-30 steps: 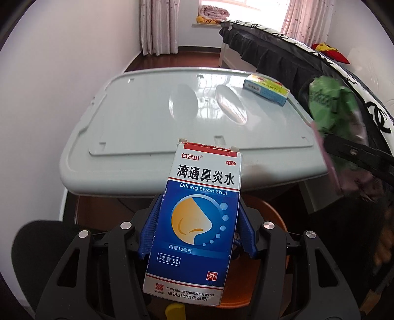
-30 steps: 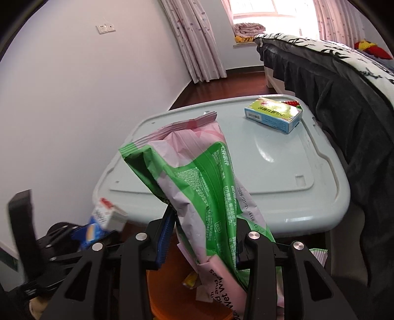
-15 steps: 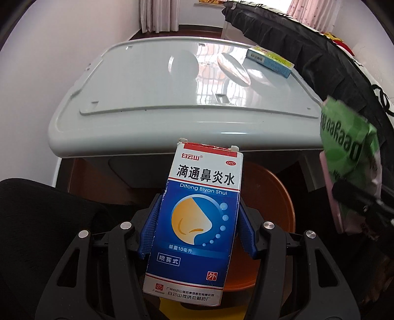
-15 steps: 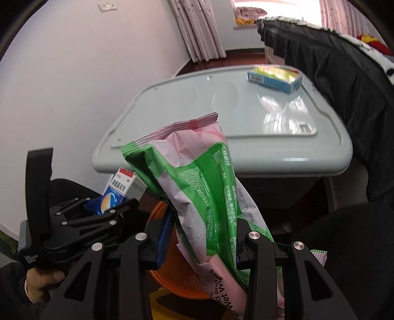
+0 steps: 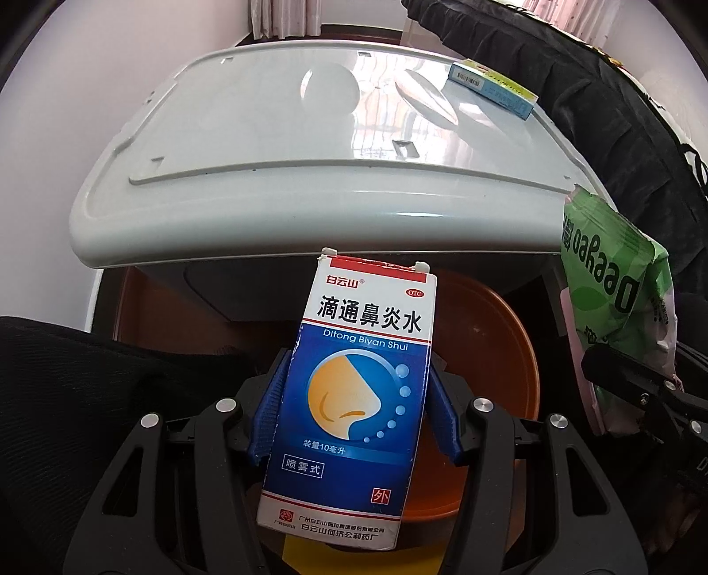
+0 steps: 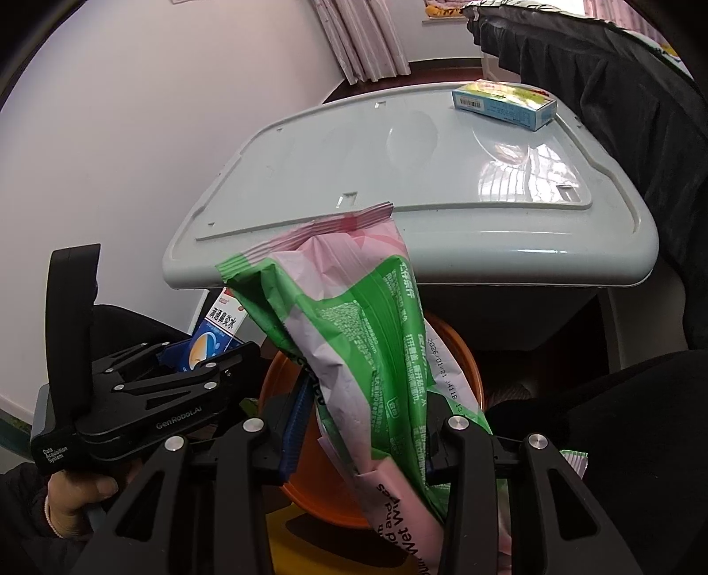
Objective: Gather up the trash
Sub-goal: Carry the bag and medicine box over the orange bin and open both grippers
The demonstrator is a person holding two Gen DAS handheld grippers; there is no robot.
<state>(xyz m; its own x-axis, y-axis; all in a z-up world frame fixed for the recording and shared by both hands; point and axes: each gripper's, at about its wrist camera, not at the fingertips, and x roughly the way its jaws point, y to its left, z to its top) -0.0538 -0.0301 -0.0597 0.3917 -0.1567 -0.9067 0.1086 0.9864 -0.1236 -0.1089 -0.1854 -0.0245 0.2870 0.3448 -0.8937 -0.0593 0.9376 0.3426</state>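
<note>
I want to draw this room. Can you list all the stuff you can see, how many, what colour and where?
medicine box: 1, blue and white, held in the left gripper.
wipes packet: 1, green and pink, held in the right gripper.
small box: 1, light blue and green, on the far corner of the lid.
lid: 1, pale grey, on top of a big bin.
basin: 1, orange, low down under the grippers.
bed cover: 1, black, at the right.
curtains: pink-white, far back.
wall: white, at the left.
left gripper: 1, black with blue pads.
right gripper: 1, black with blue pads.
hand: 1, holding the left gripper's handle.
</note>
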